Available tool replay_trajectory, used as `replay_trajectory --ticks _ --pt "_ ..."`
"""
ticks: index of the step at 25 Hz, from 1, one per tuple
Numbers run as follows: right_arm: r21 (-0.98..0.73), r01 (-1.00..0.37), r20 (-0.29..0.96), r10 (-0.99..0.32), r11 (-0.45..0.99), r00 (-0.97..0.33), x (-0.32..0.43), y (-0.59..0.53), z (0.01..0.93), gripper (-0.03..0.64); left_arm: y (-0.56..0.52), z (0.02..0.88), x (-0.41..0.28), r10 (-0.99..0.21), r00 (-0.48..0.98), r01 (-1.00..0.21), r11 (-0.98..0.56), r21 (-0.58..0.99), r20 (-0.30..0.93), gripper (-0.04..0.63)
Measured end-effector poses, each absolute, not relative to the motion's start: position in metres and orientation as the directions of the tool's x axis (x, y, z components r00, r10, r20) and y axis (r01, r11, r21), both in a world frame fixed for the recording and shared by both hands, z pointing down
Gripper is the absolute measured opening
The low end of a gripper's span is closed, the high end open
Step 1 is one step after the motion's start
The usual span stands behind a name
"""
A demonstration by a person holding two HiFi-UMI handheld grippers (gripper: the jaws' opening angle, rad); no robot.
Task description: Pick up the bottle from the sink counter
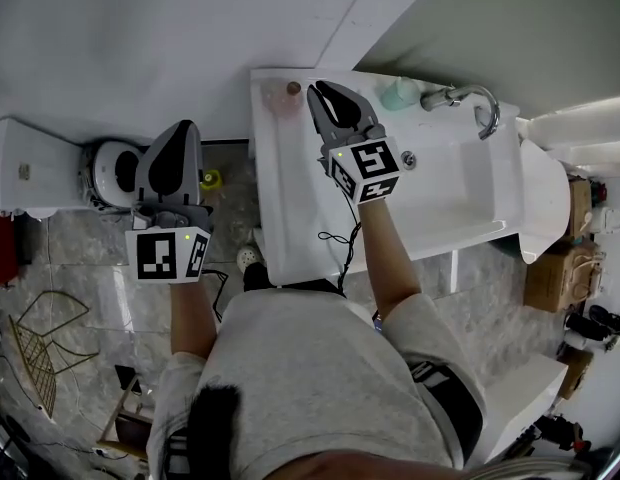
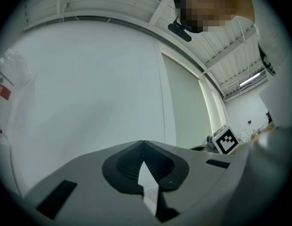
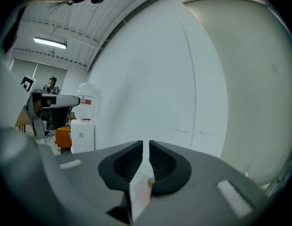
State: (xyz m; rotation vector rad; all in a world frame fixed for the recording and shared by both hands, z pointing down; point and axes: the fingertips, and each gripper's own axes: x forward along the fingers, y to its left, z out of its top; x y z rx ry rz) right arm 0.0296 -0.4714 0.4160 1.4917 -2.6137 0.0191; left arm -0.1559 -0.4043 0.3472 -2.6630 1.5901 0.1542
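A small clear pinkish bottle (image 1: 287, 103) with a brown cap stands at the back left corner of the white sink counter (image 1: 290, 198). My right gripper (image 1: 313, 89) hovers over the counter with its tips just right of the bottle. In the right gripper view its jaws (image 3: 146, 144) are open by a narrow gap, and the bottle (image 3: 142, 192) shows low between them, untouched by the pads. My left gripper (image 1: 185, 126) hangs over the floor left of the counter; in the left gripper view (image 2: 143, 143) its tips meet and it holds nothing.
A chrome faucet (image 1: 462, 96) and a mint-green dispenser (image 1: 398, 94) stand at the back of the sink basin (image 1: 445, 183). A white round appliance (image 1: 112, 168) sits by the wall on the left. Cardboard boxes (image 1: 555, 273) lie on the right, a wire rack (image 1: 40, 343) on the floor.
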Motion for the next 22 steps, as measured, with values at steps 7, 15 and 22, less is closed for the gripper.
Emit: replay_trajectory --ticks 7,15,22 --pt "0.035 -0.828 0.209 -0.815 0.559 -0.541 0.025 -0.499 0.469 0.124 -0.407 0.364 -0.154 -0.900 0.432 -0.901 -0.434 0.022 -0.067 0.008" --pt "0.009 -0.823 0.288 -0.790 0.568 -0.542 0.026 -0.519 0.528 0.173 -0.409 0.382 -0.153 -0.922 0.386 -0.922 -0.386 0.019 -0.020 0.008" --pt "-0.006 -0.832 0.298 -0.793 0.555 -0.531 0.025 -0.534 0.561 0.187 -0.412 0.396 -0.154 -0.935 0.355 -0.935 -0.355 0.011 0.015 0.008"
